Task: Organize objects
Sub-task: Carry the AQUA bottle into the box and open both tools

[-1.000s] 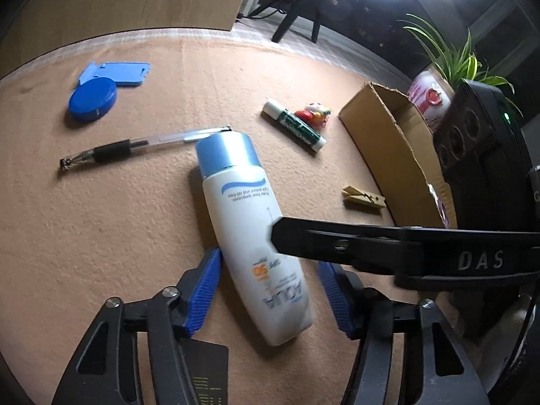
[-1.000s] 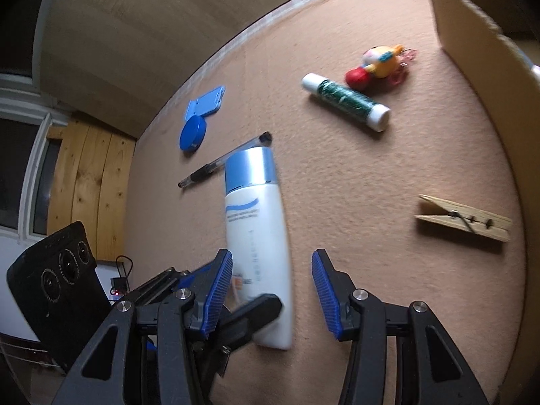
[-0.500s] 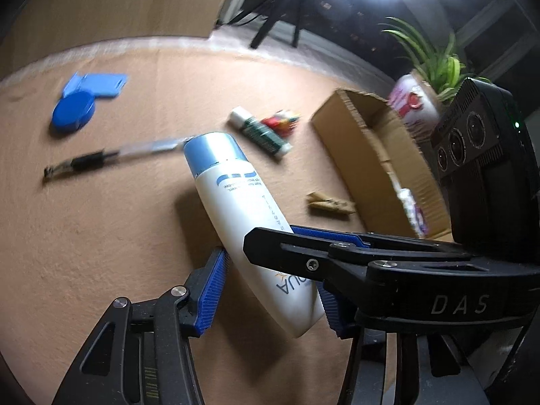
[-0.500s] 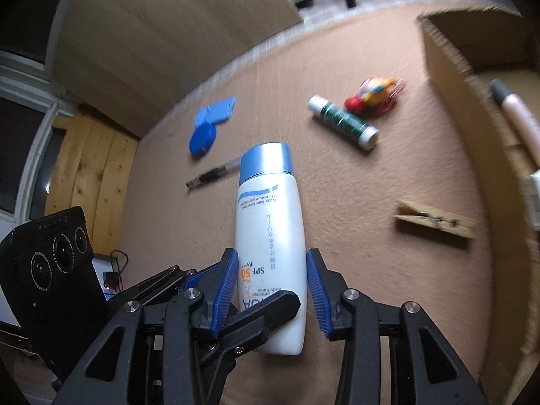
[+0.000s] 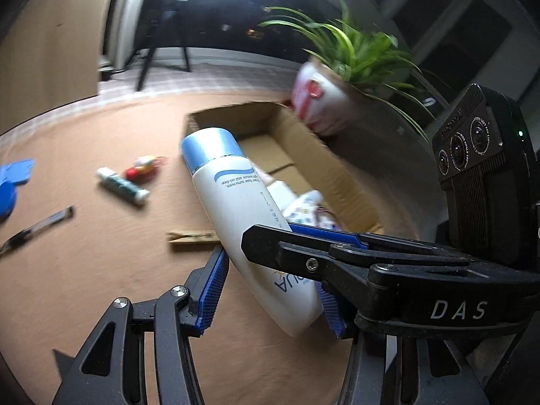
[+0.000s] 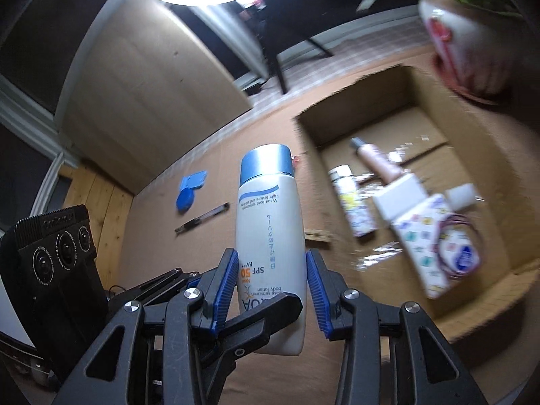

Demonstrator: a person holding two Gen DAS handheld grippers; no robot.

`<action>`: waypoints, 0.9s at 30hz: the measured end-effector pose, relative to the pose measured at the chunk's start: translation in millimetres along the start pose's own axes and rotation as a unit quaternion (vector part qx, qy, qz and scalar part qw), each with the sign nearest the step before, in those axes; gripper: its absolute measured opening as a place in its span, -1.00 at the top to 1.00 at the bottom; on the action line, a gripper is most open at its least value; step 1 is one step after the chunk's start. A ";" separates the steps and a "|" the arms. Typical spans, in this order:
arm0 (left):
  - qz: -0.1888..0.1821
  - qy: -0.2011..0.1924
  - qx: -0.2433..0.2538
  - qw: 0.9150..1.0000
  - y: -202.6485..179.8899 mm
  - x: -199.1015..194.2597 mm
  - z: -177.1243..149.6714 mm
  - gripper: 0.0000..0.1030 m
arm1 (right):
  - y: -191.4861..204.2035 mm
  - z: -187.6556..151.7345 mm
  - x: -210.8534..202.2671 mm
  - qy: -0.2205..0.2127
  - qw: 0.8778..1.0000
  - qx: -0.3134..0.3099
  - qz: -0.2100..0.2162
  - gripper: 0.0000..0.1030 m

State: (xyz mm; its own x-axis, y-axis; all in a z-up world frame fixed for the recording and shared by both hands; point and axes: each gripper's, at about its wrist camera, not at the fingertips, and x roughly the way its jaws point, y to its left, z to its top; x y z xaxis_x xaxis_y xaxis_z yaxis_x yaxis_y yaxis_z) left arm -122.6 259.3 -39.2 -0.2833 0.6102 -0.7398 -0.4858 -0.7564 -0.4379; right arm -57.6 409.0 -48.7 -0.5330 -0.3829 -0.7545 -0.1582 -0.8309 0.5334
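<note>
From my left wrist: one sunscreen bottle (image 5: pixel 249 216) sits between my left gripper (image 5: pixel 270 287) pads, both blue pads pressed to its lower body, clamped; the jaws have just been closing on it. My right gripper's finger (image 5: pixel 303 253) crosses in front, gripping the same bottle. Beyond my jaws to the left lie one clothespin (image 5: pixel 192 237), one glue stick (image 5: pixel 123 187), one small toy (image 5: pixel 145 167), one pen (image 5: pixel 37 229) and two blue pieces at the frame edge (blurred). Ahead and right stands one open cardboard box (image 5: pixel 303 141), with one potted plant (image 5: pixel 337 77) behind it.

From my right wrist: my right gripper (image 6: pixel 271 293) is clamped on the bottle's base, cap (image 6: pixel 266 160) pointing away; these jaws too have just been closing. The box's near rim (image 6: pixel 489 303) lies right of my jaws, its mouth open, several items on its floor (perhaps five), the far half bare.
</note>
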 end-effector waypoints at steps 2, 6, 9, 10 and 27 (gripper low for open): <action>-0.006 0.006 0.008 1.000 -12.7 7.3 1.8 -0.06 | -10.3 -0.8 -7.6 -0.005 1.000 0.008 -0.004 0.26; -0.014 0.014 0.023 1.000 -34.7 20.8 5.4 -0.05 | -26.7 -1.2 -20.5 -0.016 1.000 0.022 -0.010 0.26; -0.018 0.016 0.033 0.999 -47.4 29.6 10.5 -0.06 | -35.1 -0.6 -28.4 -0.025 0.999 0.029 -0.013 0.26; -0.018 0.016 0.036 0.999 -51.9 31.5 11.5 -0.06 | -37.4 -0.2 -31.6 -0.027 0.999 0.030 -0.013 0.26; 0.039 0.014 0.048 0.998 -44.0 31.0 11.6 -0.74 | -60.1 1.6 -53.3 -0.065 0.993 0.053 -0.080 -0.32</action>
State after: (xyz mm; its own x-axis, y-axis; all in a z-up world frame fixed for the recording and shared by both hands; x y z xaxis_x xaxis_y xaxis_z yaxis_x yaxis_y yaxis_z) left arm -119.6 314.2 -37.0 -0.2996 0.5428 -0.7846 -0.5410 -0.7740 -0.3289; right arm -21.0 480.1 -39.9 -0.5960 -0.1882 -0.7806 -0.3325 -0.8270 0.4533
